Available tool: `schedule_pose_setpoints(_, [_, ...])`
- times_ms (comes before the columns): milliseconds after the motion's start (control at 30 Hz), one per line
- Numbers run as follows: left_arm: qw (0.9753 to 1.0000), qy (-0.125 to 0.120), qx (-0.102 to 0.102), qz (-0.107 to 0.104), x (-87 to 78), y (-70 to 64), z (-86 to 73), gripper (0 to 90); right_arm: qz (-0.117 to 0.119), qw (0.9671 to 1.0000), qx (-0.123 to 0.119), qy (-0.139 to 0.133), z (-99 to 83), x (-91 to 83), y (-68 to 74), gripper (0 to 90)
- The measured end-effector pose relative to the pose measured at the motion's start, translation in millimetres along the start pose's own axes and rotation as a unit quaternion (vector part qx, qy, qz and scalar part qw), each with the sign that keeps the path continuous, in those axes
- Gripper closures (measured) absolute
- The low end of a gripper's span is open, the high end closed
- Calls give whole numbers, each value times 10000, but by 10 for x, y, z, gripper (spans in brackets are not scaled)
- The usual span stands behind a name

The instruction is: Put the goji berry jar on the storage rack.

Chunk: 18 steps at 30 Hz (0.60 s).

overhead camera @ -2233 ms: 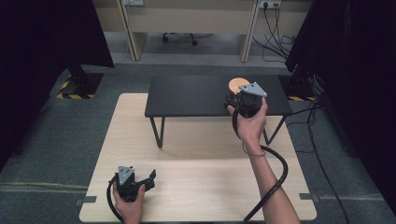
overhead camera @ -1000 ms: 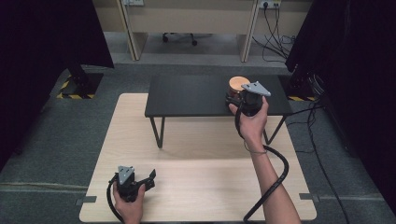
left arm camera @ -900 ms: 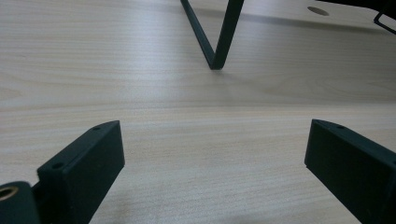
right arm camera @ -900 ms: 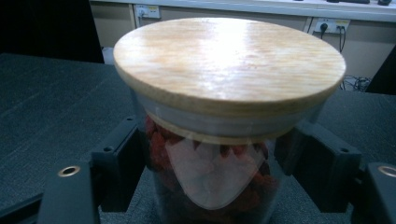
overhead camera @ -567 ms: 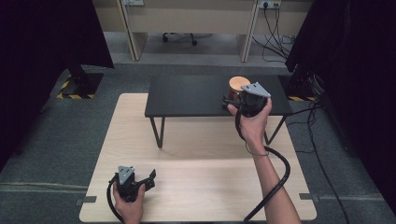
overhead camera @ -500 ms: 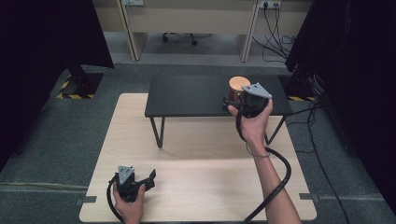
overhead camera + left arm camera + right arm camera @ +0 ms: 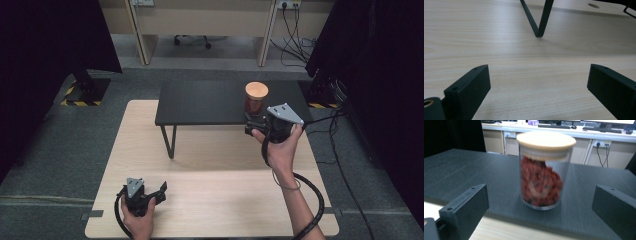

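The glass jar (image 7: pixel 543 171) stands alone near the black shelf's (image 7: pixel 200 102) front edge, open surface on both sides. Only the shelf's V-shaped leg (image 7: pixel 537 18) interrupts the wooden tabletop (image 7: pixel 215 185).

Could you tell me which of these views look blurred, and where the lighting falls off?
Right gripper view: the jar is smeared by motion blur, while the jaws stay sharp. Left gripper view: crisp wood grain on the table. High view: evenly lit table, with dark curtains at both sides.

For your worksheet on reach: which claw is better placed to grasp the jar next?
Right. The right claw is open and faces the jar on the black shelf; the left claw sits far off, low on the table.
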<state>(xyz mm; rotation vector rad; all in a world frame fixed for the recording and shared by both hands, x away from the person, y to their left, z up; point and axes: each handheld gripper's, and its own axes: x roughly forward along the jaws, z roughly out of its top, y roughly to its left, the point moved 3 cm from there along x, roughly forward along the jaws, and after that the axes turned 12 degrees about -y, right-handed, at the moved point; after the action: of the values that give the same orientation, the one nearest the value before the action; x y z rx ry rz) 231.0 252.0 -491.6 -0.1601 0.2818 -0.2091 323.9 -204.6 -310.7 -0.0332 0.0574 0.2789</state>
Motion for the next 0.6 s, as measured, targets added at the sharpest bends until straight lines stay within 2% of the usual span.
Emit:
schedule_pose_setpoints(400, [10000, 3, -12, -3, -4, 2, 1, 40, 77, 9998, 26, -168, -124, -312, -20, 9])
schedule_pose_setpoints(600, [10000, 2, -9, -4, -3, 2, 0, 40, 94, 9996, -48, -278, -144, -466, -5, 9])
